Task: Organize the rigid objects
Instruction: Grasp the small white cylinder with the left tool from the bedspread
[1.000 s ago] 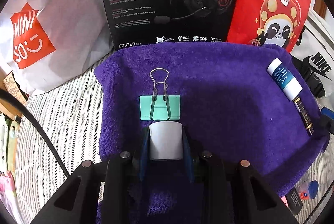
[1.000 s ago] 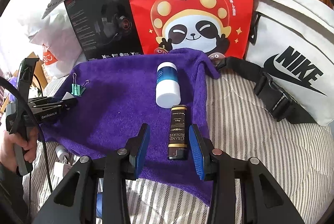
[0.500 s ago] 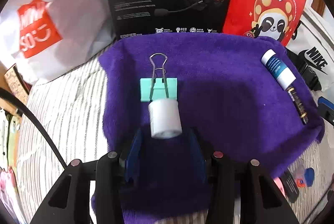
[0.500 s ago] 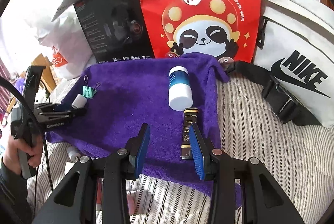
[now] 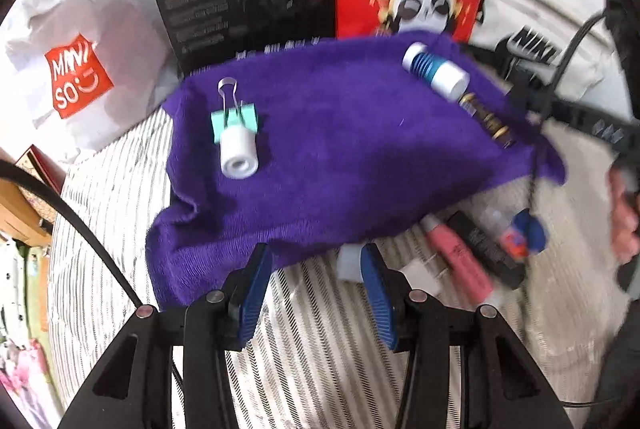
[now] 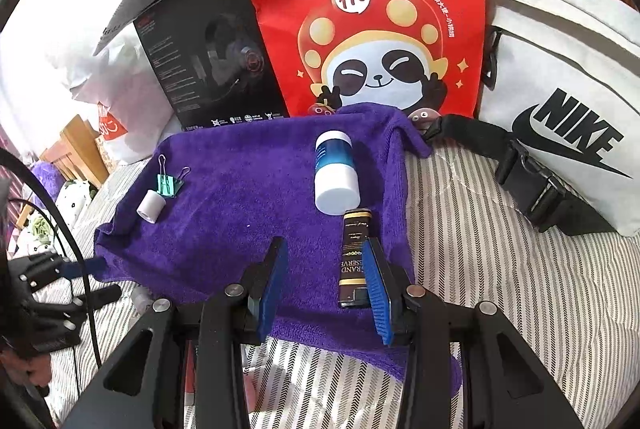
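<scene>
A purple towel (image 5: 340, 157) (image 6: 260, 197) lies on the striped bed. On it lie a small white roll (image 5: 239, 153) (image 6: 151, 208) touching a green binder clip (image 5: 234, 119) (image 6: 168, 184), a blue-and-white bottle (image 5: 436, 70) (image 6: 335, 173) and a dark lighter (image 5: 486, 121) (image 6: 354, 261). My left gripper (image 5: 316, 289) is open and empty, past the towel's near edge. My right gripper (image 6: 326, 281) is open and empty, its right finger beside the lighter.
Off the towel's near right edge lie a pink tube (image 5: 460, 261), a black item (image 5: 486, 249), a small blue-capped bottle (image 5: 520, 233) and a white item (image 5: 350, 261). A black headset box (image 6: 208, 57), red panda bag (image 6: 360, 13), white Nike bag (image 6: 560, 101) and Miniso bag (image 5: 76, 81) stand behind.
My left gripper let go of the white roll, which now lies by the binder clip, and drew back and to the right off the towel. My right gripper shifted slightly.
</scene>
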A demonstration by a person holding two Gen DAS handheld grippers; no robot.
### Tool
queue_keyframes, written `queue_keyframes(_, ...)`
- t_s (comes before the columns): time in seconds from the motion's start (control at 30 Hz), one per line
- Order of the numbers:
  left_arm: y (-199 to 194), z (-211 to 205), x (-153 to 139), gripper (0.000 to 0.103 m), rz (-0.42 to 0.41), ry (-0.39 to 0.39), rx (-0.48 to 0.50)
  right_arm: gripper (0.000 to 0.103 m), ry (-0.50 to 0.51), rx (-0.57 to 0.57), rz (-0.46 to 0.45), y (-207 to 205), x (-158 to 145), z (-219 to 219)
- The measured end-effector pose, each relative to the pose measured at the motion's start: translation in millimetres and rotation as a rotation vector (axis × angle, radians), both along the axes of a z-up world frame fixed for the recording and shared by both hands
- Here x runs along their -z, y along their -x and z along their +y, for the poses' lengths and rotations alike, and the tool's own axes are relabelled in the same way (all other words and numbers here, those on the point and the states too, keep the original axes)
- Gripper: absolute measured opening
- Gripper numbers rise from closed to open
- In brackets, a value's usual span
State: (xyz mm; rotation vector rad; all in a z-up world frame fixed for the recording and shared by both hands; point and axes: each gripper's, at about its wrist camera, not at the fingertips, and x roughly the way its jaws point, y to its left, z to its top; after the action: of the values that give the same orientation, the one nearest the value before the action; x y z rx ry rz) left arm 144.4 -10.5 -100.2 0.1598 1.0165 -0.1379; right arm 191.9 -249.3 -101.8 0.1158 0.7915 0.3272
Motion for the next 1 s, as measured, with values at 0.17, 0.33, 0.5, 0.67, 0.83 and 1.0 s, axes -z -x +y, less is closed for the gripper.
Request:
queue_keyframes(0.17, 4, 3, 2, 0.044, 0.024, 0.084, 0.040, 0.039, 0.000, -0.008, -0.003, 2, -1, 2)
queue_keyframes(0.33, 9, -7, 5, 0.043, 0.024, 0.065, 0.084, 0.039, 0.011, -0.017, 0.002, 2, 1, 6)
queue_keyframes(0.5, 6, -19, 10, 0.043, 0.037, 0.039, 0.125, 0.039, 0.019, -0.023, 0.009, 2, 3, 8)
queue_keyframes(0.67, 5, -23, 12, 0.044, 0.036, 0.037, 0.123, 0.039, 0.021, -0.026, 0.014, 1, 4, 9)
queue_keyframes(0.83, 6, -31, 12, 0.044, 0.006, -0.021, 0.145, 0.039, 0.028, -0.028, 0.020, 0, 6, 10)
queue_keyframes(1.0, 6, -30, 11, 0.044, 0.004, -0.033, 0.201, 0.039, 0.036, -0.039, 0.022, 0, 6, 12)
